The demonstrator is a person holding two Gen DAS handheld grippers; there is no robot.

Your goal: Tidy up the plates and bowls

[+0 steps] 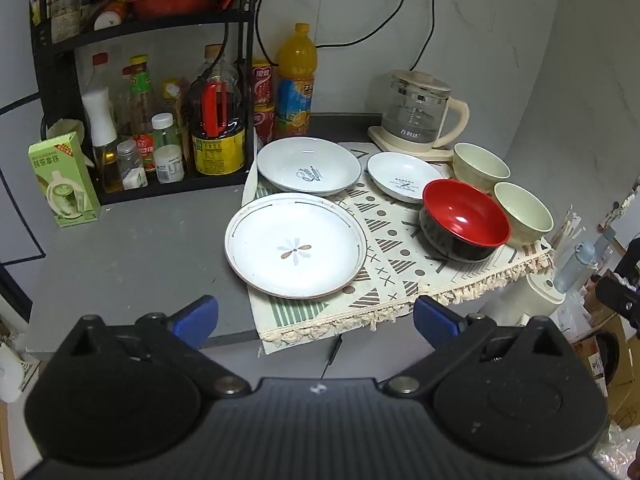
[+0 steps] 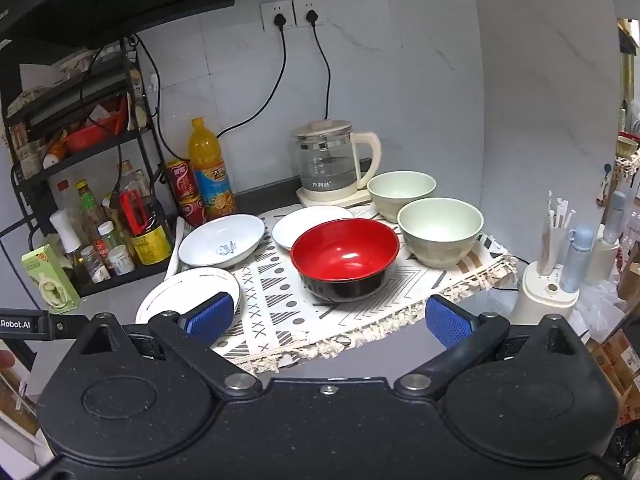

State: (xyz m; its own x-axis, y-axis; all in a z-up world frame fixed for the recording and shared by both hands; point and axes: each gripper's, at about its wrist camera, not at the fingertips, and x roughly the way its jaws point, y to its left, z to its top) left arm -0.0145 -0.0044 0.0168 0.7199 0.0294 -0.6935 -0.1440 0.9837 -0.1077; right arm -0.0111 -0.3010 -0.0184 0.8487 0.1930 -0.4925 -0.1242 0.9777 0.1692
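Flower plate (image 2: pixel 188 292) partly hidden behind right gripper (image 2: pixel 327 319).

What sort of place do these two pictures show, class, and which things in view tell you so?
Most likely a small home kitchen counter. A black rack of sauce and oil bottles stands beside an electric glass kettle plugged in at the wall, and plates and bowls, such as the red bowl, sit on a patterned mat.
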